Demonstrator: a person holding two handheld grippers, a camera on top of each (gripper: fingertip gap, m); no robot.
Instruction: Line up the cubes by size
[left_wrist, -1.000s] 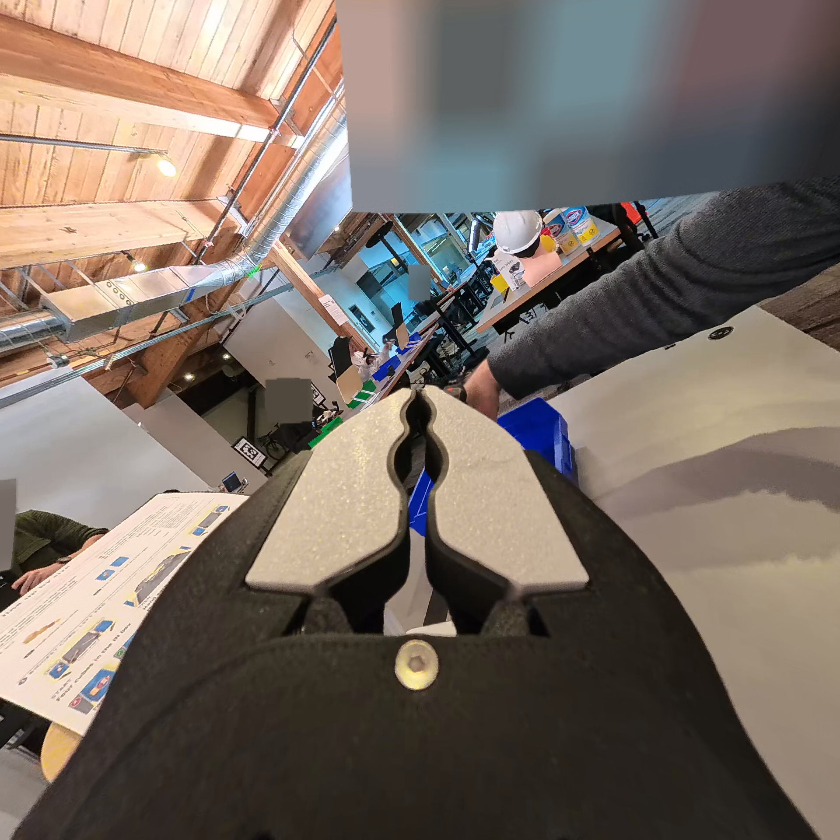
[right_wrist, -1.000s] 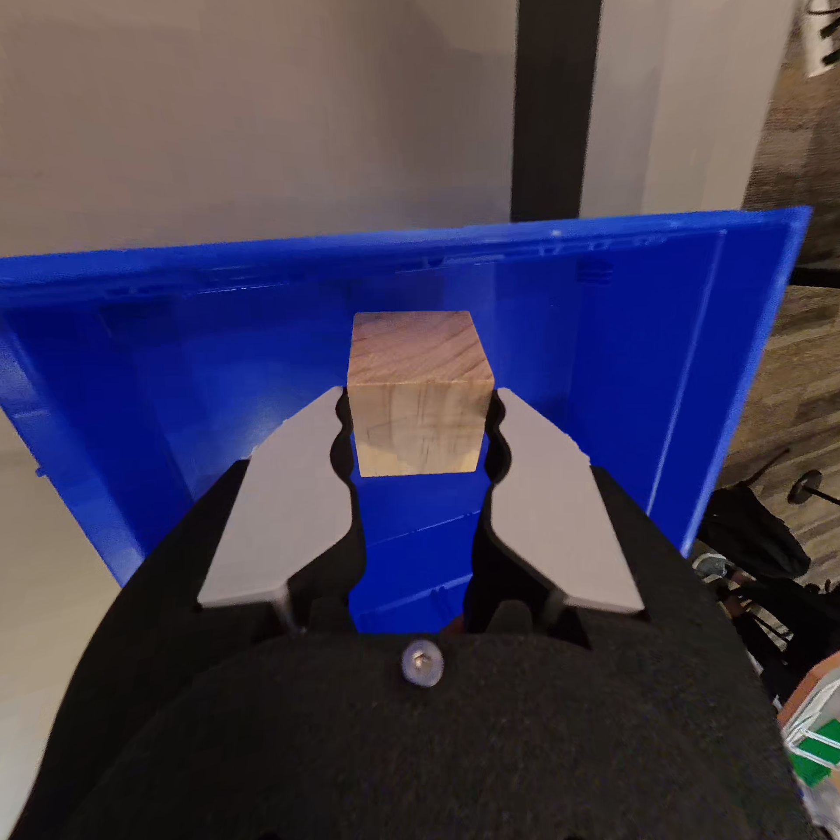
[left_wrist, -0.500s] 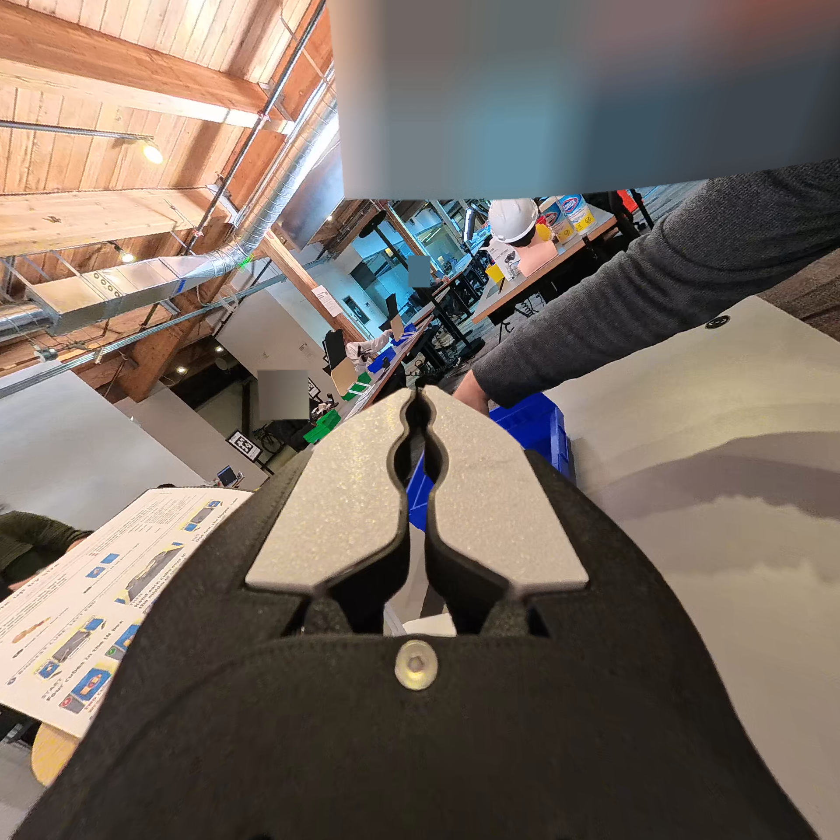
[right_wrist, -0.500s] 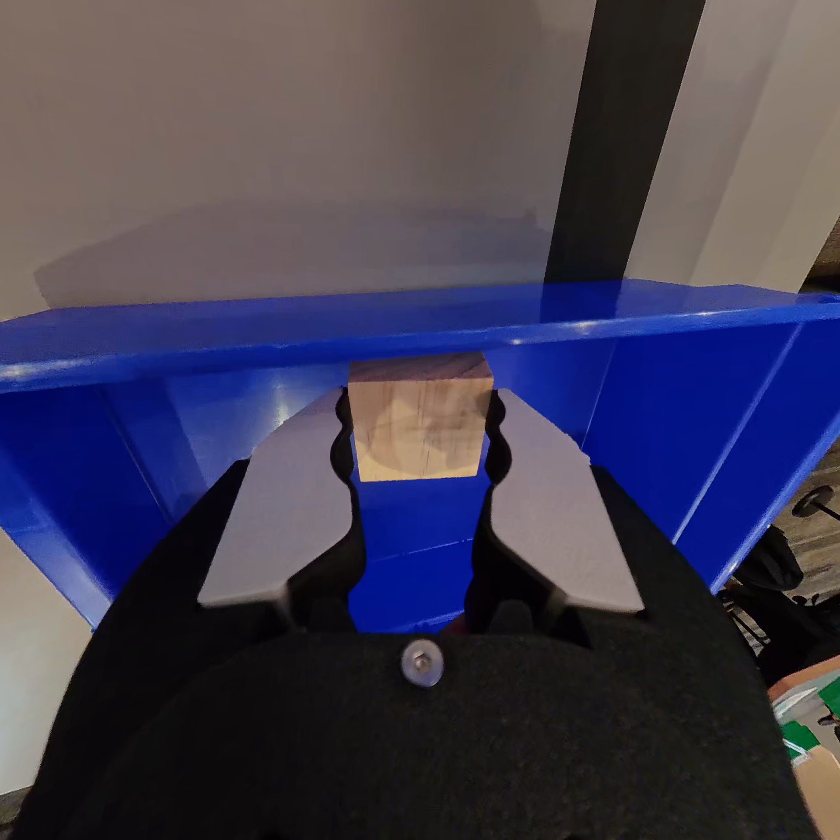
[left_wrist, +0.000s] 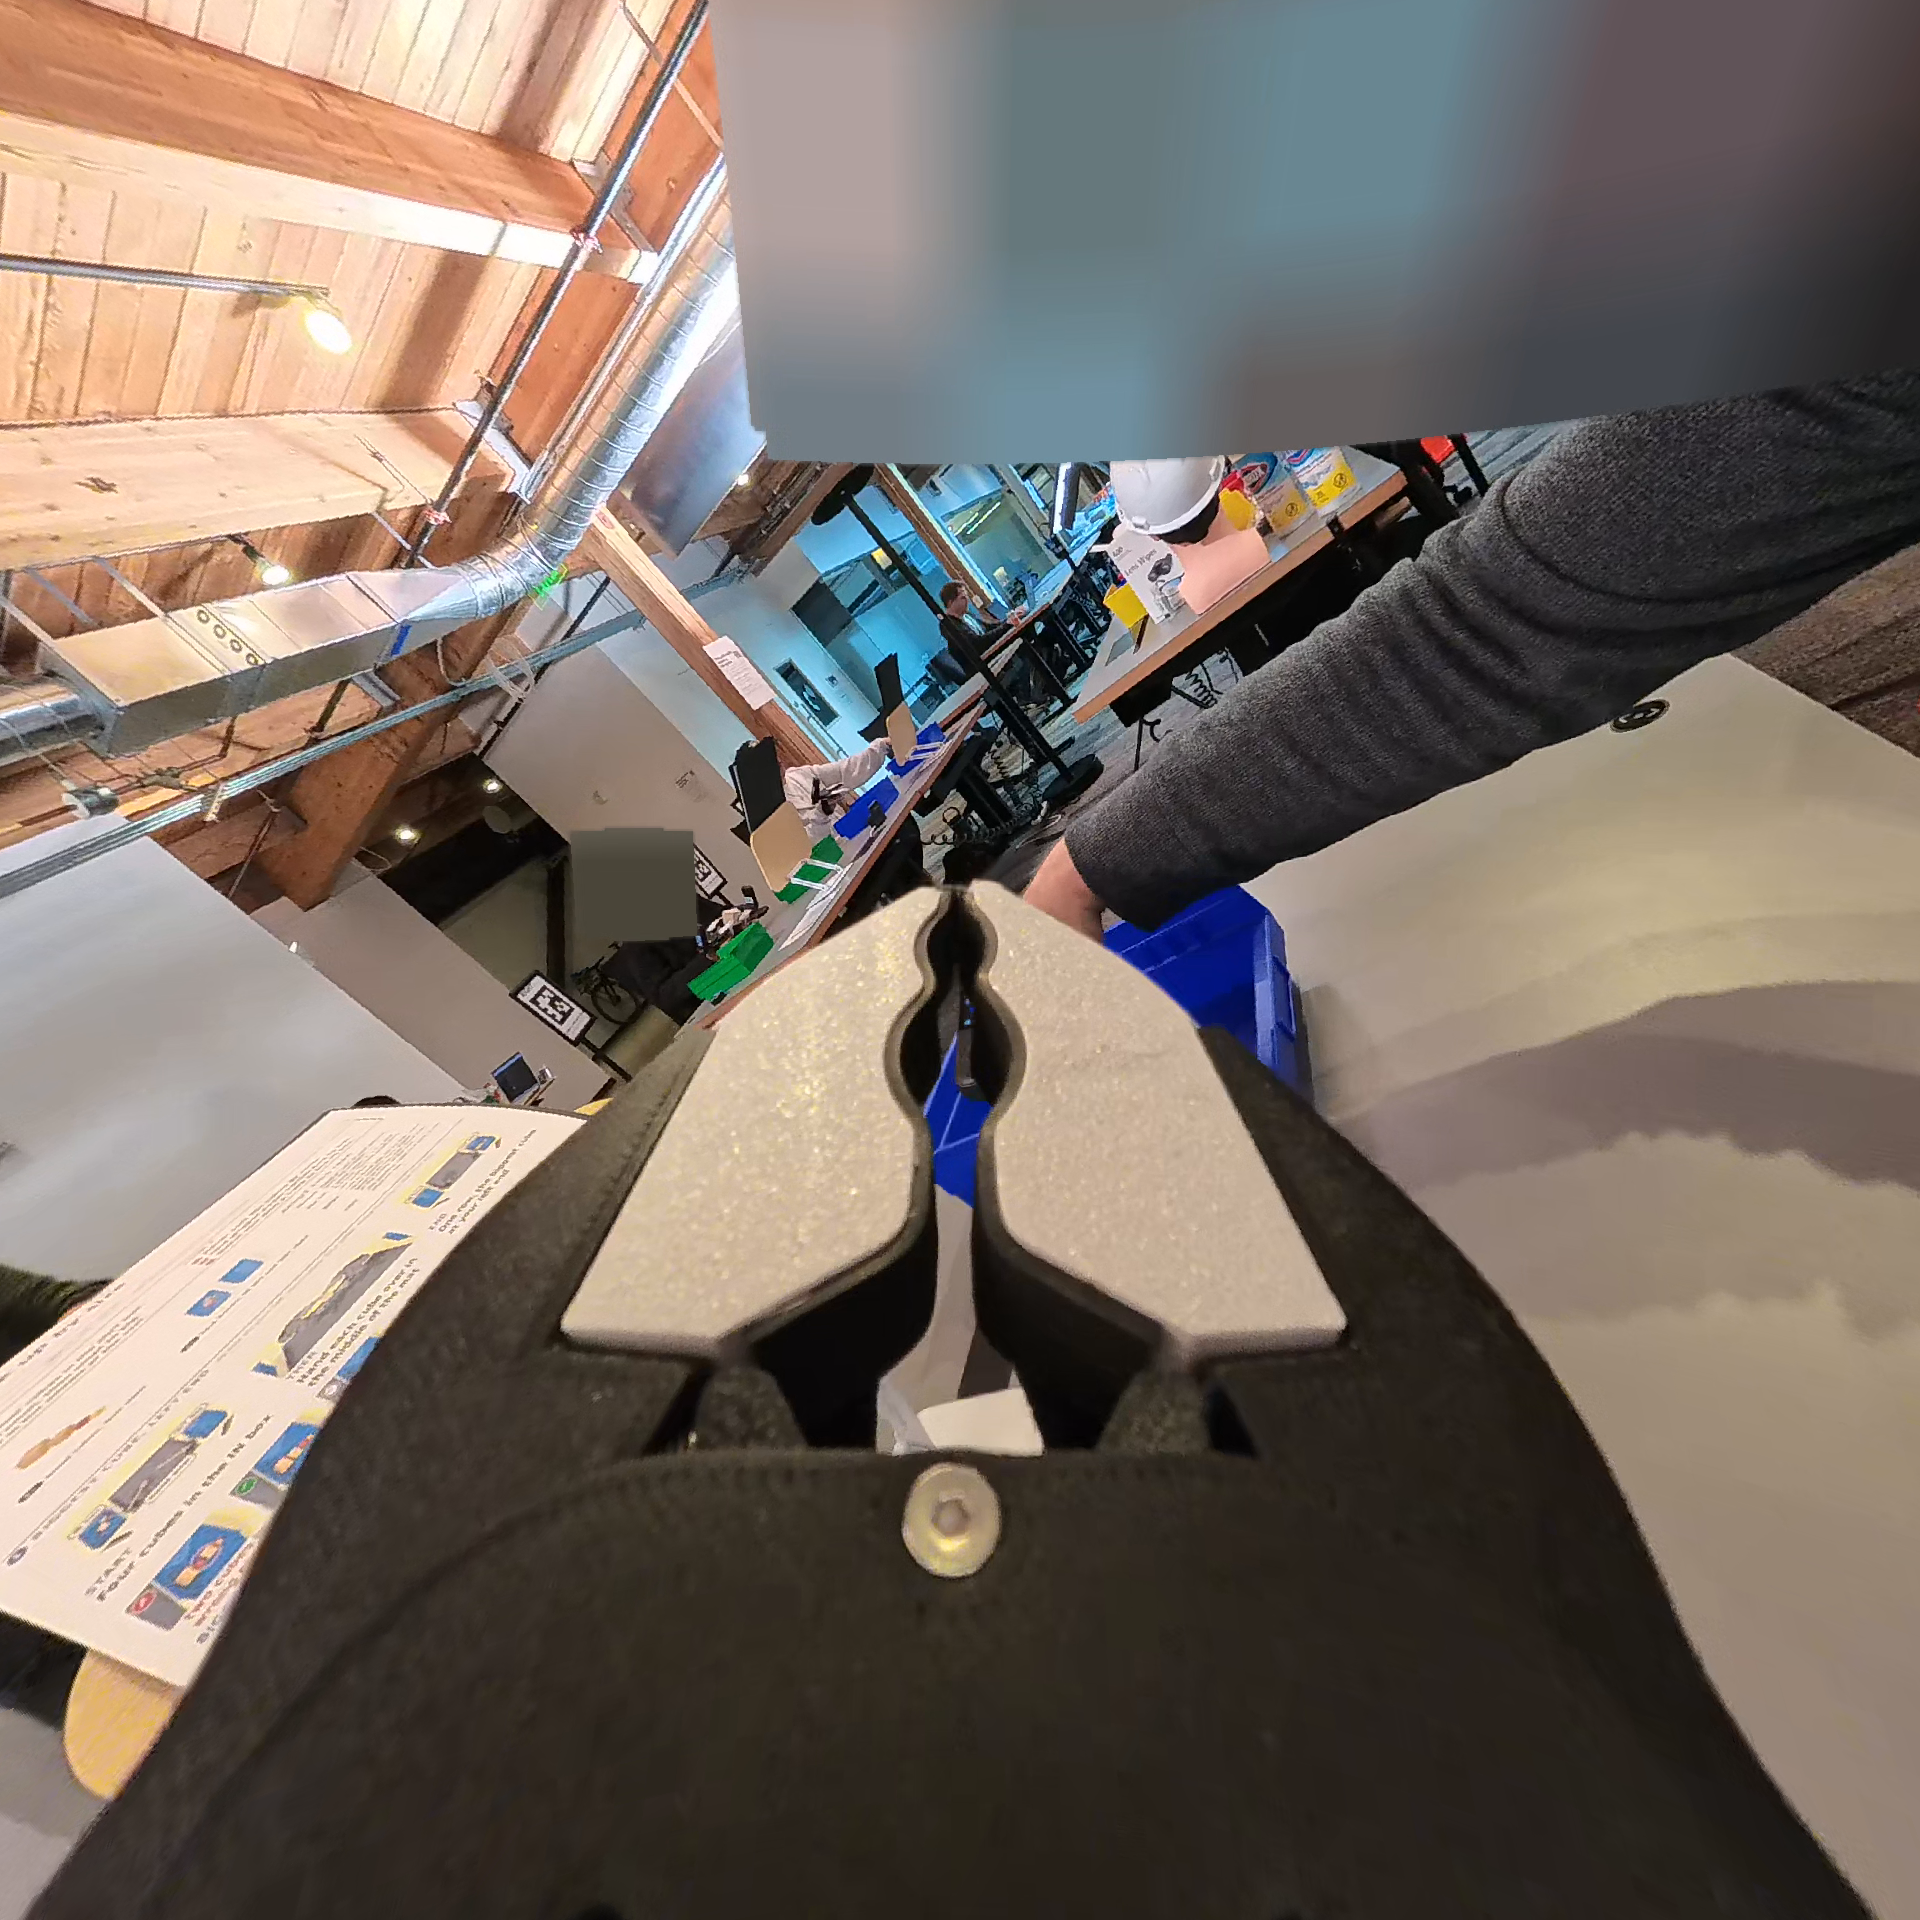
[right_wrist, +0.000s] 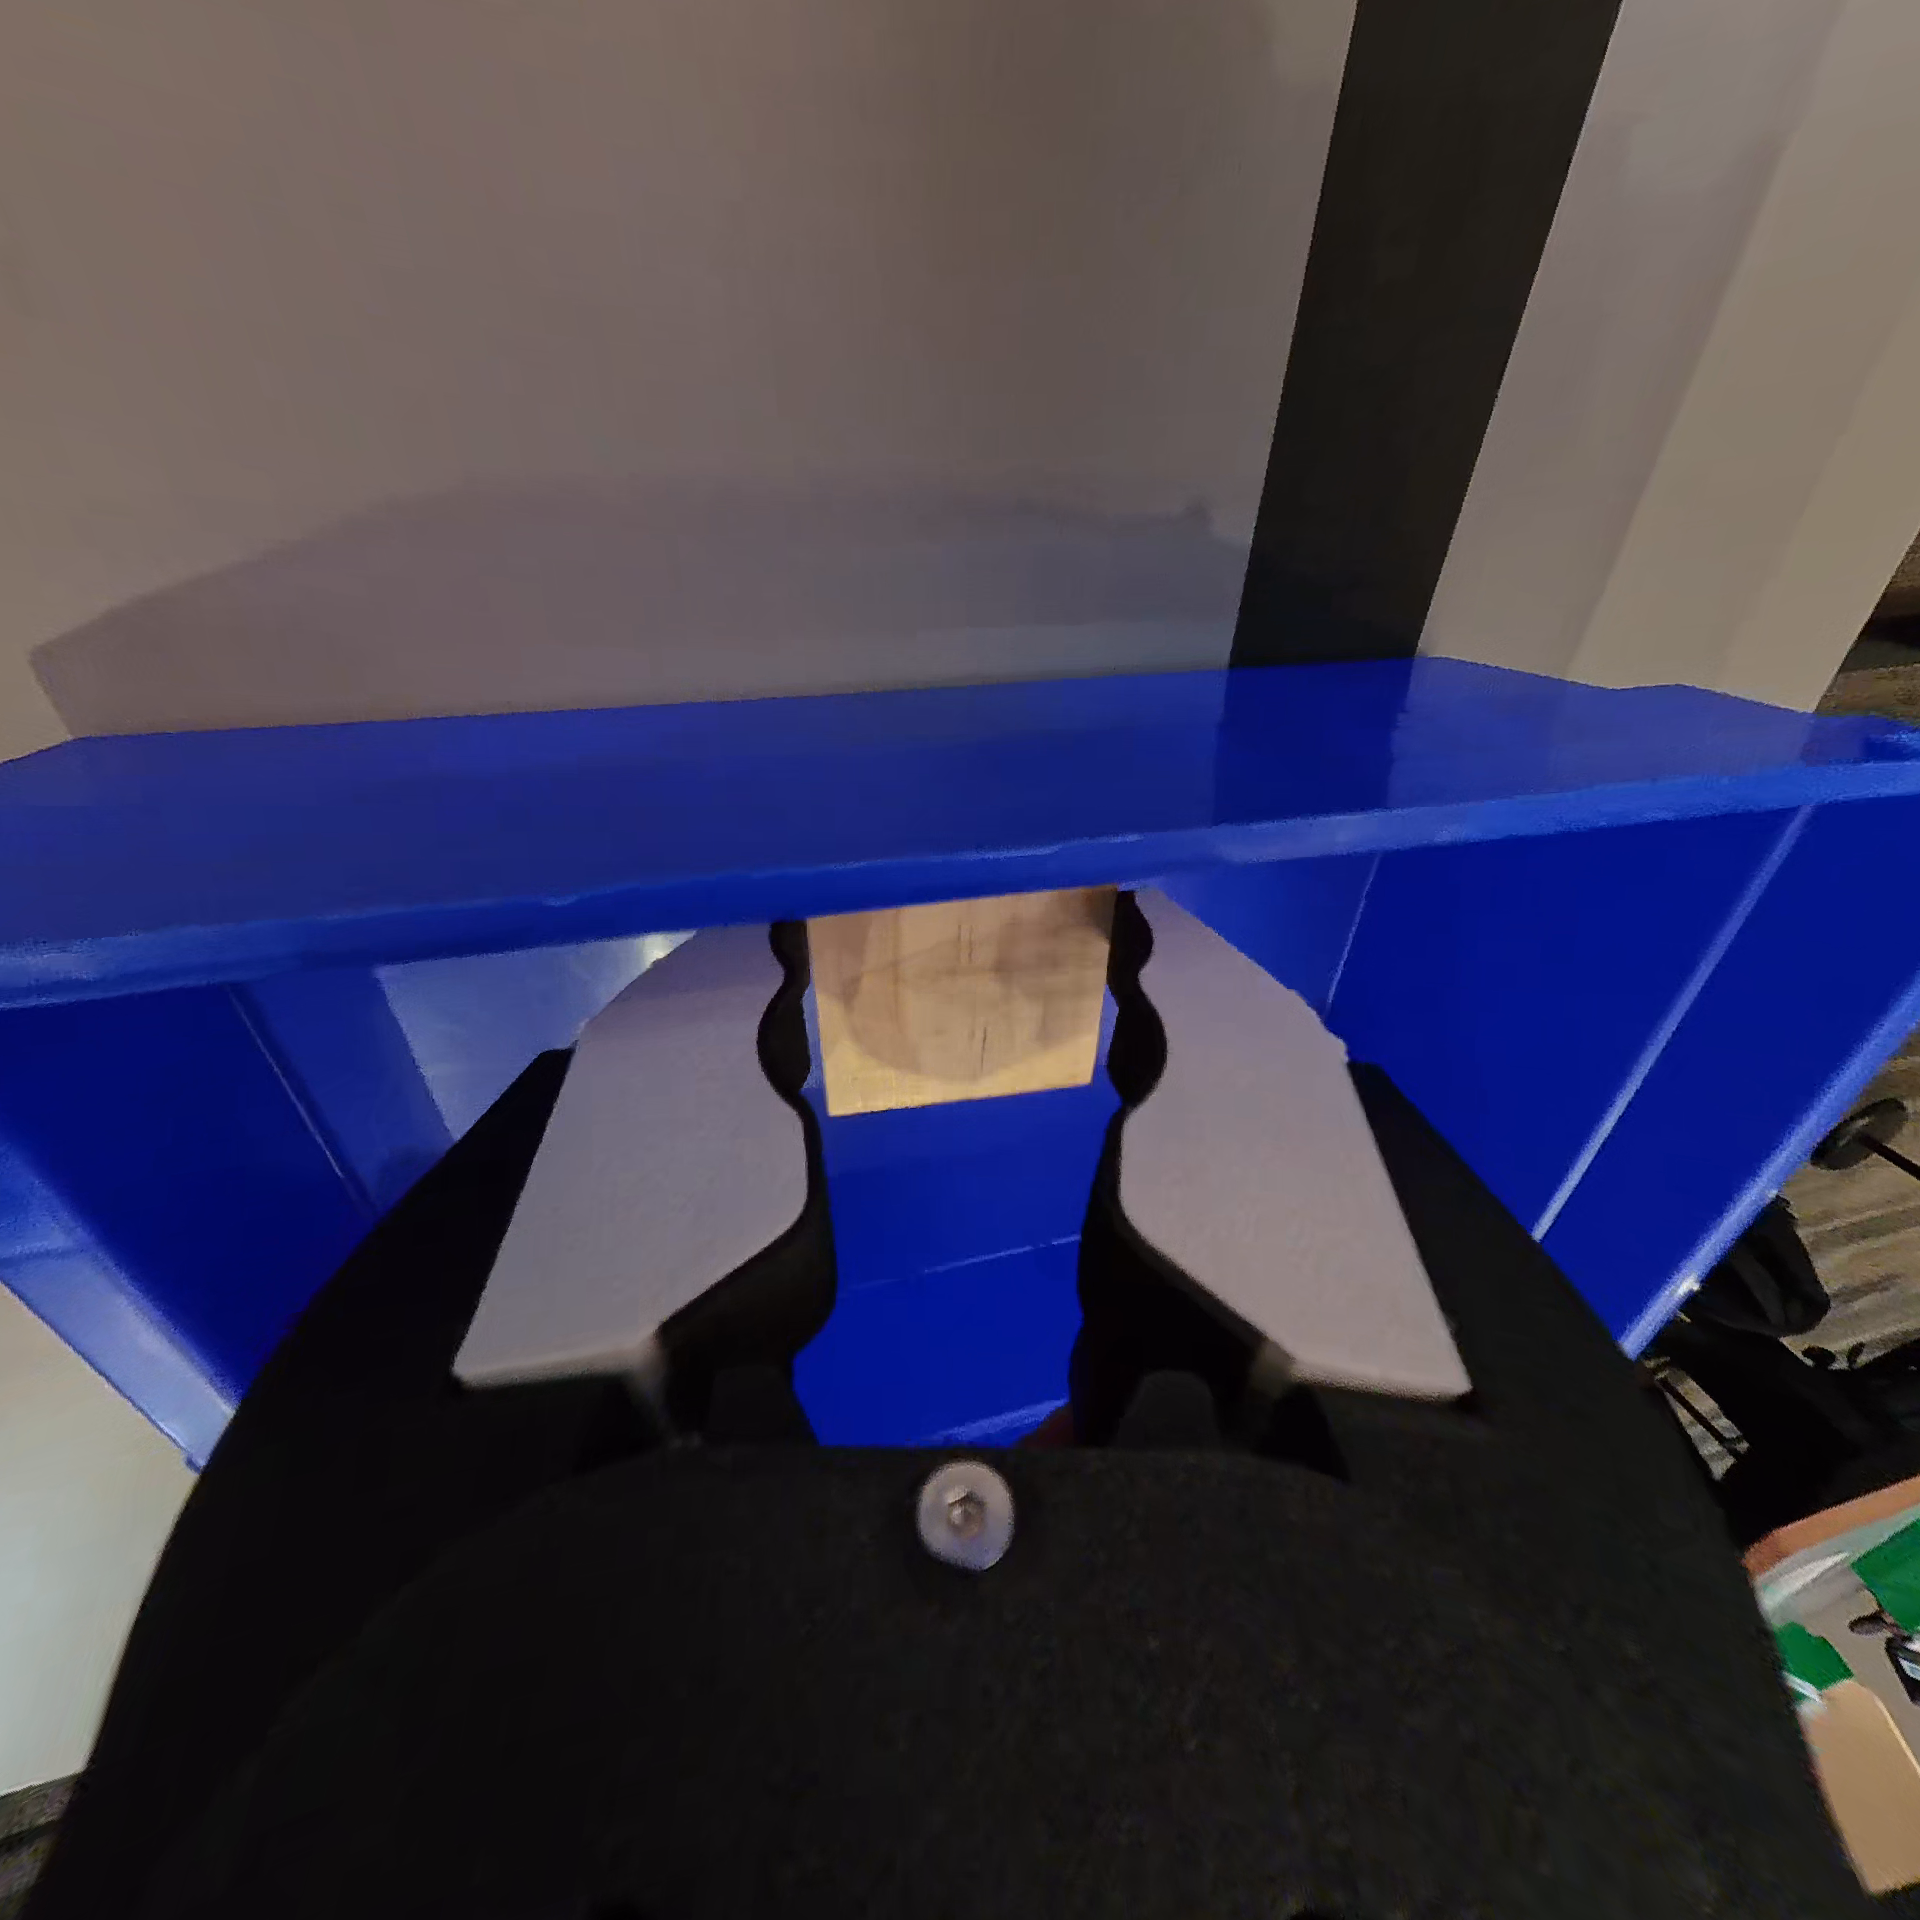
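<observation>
A pale wooden cube (right_wrist: 951, 1003) sits clamped between the two grey fingers (right_wrist: 665, 1164) of the right tongs (right_wrist: 954, 997), inside the blue bin (right_wrist: 935, 821), its top edge hidden behind the bin's near rim. The bin rests on a light grey surface (left_wrist: 1621, 935), and a grey-sleeved arm (left_wrist: 1455, 686) reaches down into it. The left tongs (left_wrist: 954, 914) are closed on nothing, tips meeting, raised off to one side of the bin above the same surface.
</observation>
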